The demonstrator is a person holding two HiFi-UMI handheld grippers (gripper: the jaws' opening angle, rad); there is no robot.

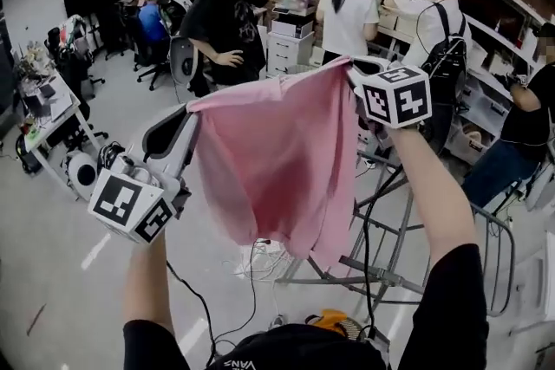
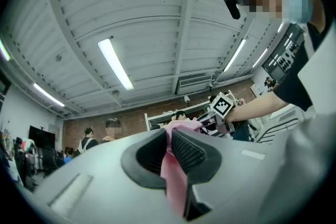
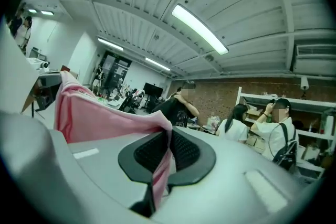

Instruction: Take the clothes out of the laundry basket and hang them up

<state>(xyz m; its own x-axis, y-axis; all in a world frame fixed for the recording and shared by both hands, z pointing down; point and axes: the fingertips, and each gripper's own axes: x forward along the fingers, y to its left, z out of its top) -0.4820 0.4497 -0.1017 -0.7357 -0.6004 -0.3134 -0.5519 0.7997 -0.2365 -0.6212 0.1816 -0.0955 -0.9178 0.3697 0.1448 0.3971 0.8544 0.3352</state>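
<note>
Head view: held pink garment [image 1: 277, 156] spread, left gripper [image 1: 192, 115], right gripper [image 1: 352, 70] each clamped on a top corner; not yet hung.

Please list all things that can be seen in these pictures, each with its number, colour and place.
garment: one, pink, spread in the air between the two tools
drying rack: one, grey metal, below and right of the garment
cables: a bundle, white, on the floor under the garment
people: about six, standing or seated at the back and right
shelves: one long unit, white, along the right wall
drawer unit: one, white, back centre
left tool: one, grey, shut on the garment's left corner
right tool: one, grey, shut on its right corner
forearms: two, black sleeves, bottom
</note>
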